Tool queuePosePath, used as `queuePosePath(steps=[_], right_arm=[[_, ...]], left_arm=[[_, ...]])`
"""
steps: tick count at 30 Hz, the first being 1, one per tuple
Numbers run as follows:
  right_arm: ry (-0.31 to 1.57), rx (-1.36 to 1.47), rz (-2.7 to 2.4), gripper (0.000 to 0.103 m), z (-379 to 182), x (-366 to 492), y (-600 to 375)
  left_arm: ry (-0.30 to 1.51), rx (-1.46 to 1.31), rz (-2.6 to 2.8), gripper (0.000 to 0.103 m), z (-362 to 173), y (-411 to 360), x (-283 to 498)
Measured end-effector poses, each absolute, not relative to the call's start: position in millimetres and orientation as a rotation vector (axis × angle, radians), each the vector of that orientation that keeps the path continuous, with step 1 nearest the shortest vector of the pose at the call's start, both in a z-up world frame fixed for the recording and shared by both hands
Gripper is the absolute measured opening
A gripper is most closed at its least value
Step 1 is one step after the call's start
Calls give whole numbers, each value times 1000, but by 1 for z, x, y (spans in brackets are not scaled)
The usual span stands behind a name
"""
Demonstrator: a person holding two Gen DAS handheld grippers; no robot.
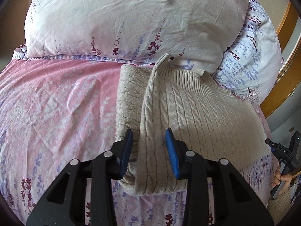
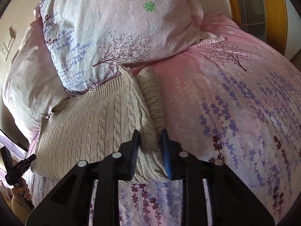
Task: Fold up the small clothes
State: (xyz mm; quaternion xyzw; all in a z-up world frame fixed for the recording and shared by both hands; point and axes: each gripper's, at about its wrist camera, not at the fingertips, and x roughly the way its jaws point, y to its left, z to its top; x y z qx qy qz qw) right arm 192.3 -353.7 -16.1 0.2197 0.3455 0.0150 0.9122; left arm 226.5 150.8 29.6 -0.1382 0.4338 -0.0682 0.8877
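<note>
Mid-fold: your right claw [image 2: 149, 150] is pinching the sweater's [image 2: 90, 116] folded edge on the bed [image 2: 235, 113]; left claw [image 1: 148, 150] is straddling it, released. Next probably needs flattening.

Only one marking could be read — the white letters "DAS", printed on the black plastic body of the handheld gripper device [image 1: 283, 150] at the right edge of the left wrist view — nothing else was legible.

pillows [image 1: 131, 18] crowding sweater's [image 1: 197, 109] far edge, pink bedspread [image 1: 56, 103] beside it
</note>
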Motion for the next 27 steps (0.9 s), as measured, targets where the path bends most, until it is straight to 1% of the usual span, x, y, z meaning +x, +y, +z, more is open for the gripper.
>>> queuePosePath(steps=[1, 4, 8, 11, 20, 23, 27], right_arm=[[699, 450, 31, 10, -14, 190, -354], [654, 460, 38, 9, -6, 180, -356], [598, 452, 49, 8, 7, 163, -353], [590, 463, 51, 8, 7, 156, -353], [643, 483, 23, 8, -11, 152, -355], [690, 495, -3, 8, -23, 157, -357], [724, 486, -29, 8, -30, 164, -355]], left_arm=[[908, -294, -148, 19, 28, 151, 226], [911, -304, -151, 9, 28, 151, 225], [900, -313, -162, 8, 32, 155, 221], [891, -318, -185, 7, 36, 159, 218], [885, -329, -236, 7, 35, 173, 204], [897, -325, -236, 7, 29, 175, 204], [903, -267, -225, 8, 24, 166, 206]])
